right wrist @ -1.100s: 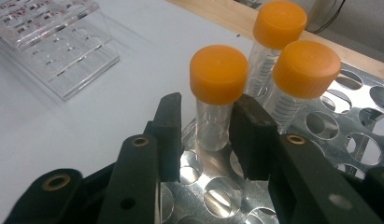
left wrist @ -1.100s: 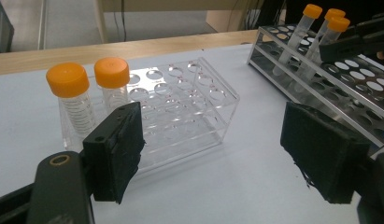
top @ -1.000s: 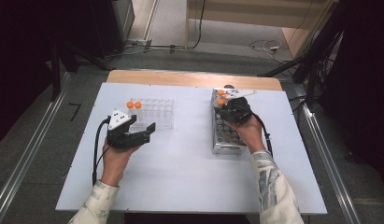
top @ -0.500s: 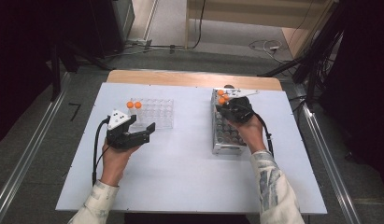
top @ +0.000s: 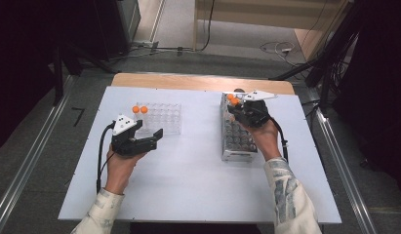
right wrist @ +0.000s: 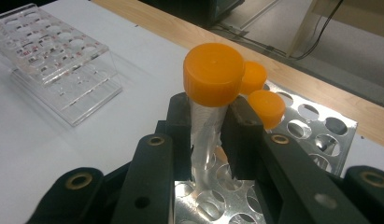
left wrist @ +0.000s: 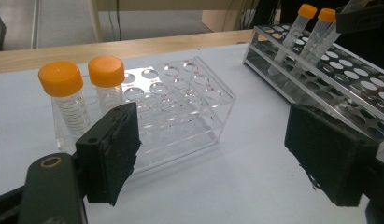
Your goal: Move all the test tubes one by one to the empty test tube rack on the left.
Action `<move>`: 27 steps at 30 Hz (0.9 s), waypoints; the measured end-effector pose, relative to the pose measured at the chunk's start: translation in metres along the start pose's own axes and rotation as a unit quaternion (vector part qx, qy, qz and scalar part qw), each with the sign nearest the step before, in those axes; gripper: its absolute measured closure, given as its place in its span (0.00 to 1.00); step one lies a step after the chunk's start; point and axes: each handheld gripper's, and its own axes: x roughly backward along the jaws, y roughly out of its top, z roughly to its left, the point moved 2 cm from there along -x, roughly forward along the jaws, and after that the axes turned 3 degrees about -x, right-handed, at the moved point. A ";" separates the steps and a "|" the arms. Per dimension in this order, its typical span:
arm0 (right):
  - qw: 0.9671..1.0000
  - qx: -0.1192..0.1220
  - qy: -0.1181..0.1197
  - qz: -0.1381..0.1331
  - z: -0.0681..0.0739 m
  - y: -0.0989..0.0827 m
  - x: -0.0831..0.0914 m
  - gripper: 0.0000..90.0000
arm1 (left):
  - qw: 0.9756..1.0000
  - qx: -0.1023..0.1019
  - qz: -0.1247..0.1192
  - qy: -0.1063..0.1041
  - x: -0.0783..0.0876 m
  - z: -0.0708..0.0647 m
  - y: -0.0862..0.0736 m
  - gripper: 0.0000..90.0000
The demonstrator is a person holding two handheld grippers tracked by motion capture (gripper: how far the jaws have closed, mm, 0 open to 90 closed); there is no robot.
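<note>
My right gripper (right wrist: pixel 209 135) is shut on a clear tube with an orange cap (right wrist: pixel 212 74), upright over the near end of the metal rack (right wrist: pixel 320 135). Its lower end reaches the rack's holes; I cannot tell whether it still sits in one. Two more orange-capped tubes (right wrist: pixel 266 107) stand just behind it. In the high view this gripper (top: pixel 237 108) is at the metal rack's (top: pixel 237 146) far end. My left gripper (top: pixel 149 129) hovers open beside the clear plastic rack (top: pixel 161 119). Its jaws have just been opening a little, with nothing between its pads (left wrist: pixel 110 154). Two orange-capped tubes (left wrist: pixel 63 93) stand in that rack's corner.
The white table top (top: pixel 188 185) has bare room in front of both racks. A wooden strip (top: pixel 188 82) runs along its far edge. From the left gripper view the metal rack (left wrist: pixel 348 79) lies to the right, holding tilted tubes (left wrist: pixel 297 28).
</note>
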 end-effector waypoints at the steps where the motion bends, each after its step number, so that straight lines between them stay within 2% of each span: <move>1: 1.000 0.001 -0.002 -0.001 0.001 0.001 0.002 0.80 | 1.000 0.000 0.000 0.000 0.000 0.000 0.000 0.20; 10: 1.000 0.014 0.003 -0.023 0.006 0.009 0.022 0.80 | 1.000 -0.006 -0.006 -0.002 -0.002 -0.004 0.001 0.21; 15: 0.999 0.025 0.018 -0.030 0.016 0.014 0.030 0.80 | 1.000 -0.007 -0.011 -0.012 -0.001 -0.008 0.007 0.23; 20: 0.998 0.040 0.040 -0.033 0.035 0.016 0.028 0.80 | 1.000 -0.015 -0.011 -0.017 -0.003 -0.016 0.016 0.24; 27: 0.994 0.066 0.080 -0.020 0.073 0.021 0.014 0.80 | 0.999 -0.025 -0.020 -0.027 -0.008 -0.027 0.027 0.25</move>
